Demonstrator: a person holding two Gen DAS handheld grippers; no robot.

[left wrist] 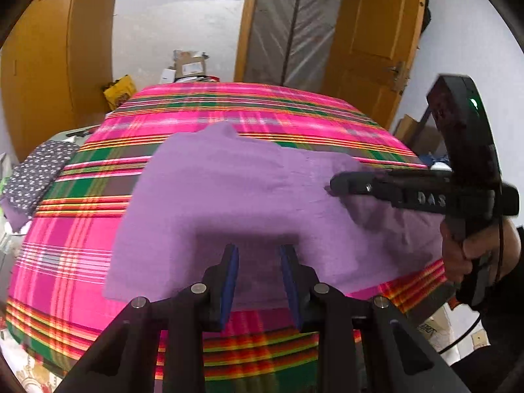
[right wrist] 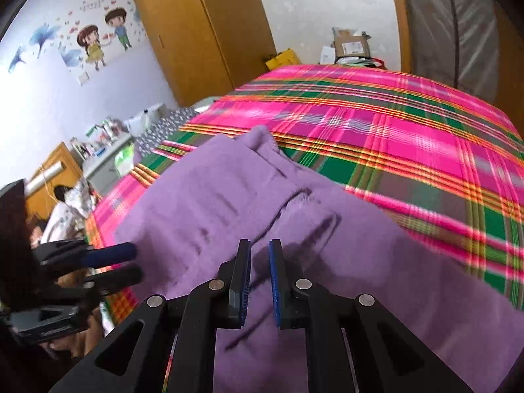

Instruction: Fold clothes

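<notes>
A purple garment (left wrist: 229, 196) (right wrist: 327, 294) lies spread and partly folded on a bed with a pink, green and orange plaid cover (left wrist: 262, 104) (right wrist: 393, 114). My left gripper (left wrist: 258, 255) hovers over the garment's near edge, open, with nothing between its blue pads; in the right wrist view it (right wrist: 134, 263) shows at the left by the bed's edge. My right gripper (right wrist: 259, 255) is above the garment's creased middle, its pads a narrow gap apart with no cloth pinched. In the left wrist view the right gripper (left wrist: 337, 185) reaches in from the right, held by a hand (left wrist: 458, 252).
A dark dotted cloth (left wrist: 39, 173) lies off the bed's left side. Beyond the bed are a wooden wardrobe (left wrist: 39, 65) (right wrist: 203, 32), a door (left wrist: 370, 32) and boxes (left wrist: 190, 65) (right wrist: 350, 46). A cluttered desk (right wrist: 104, 144) and a person (right wrist: 62, 209) are at the left.
</notes>
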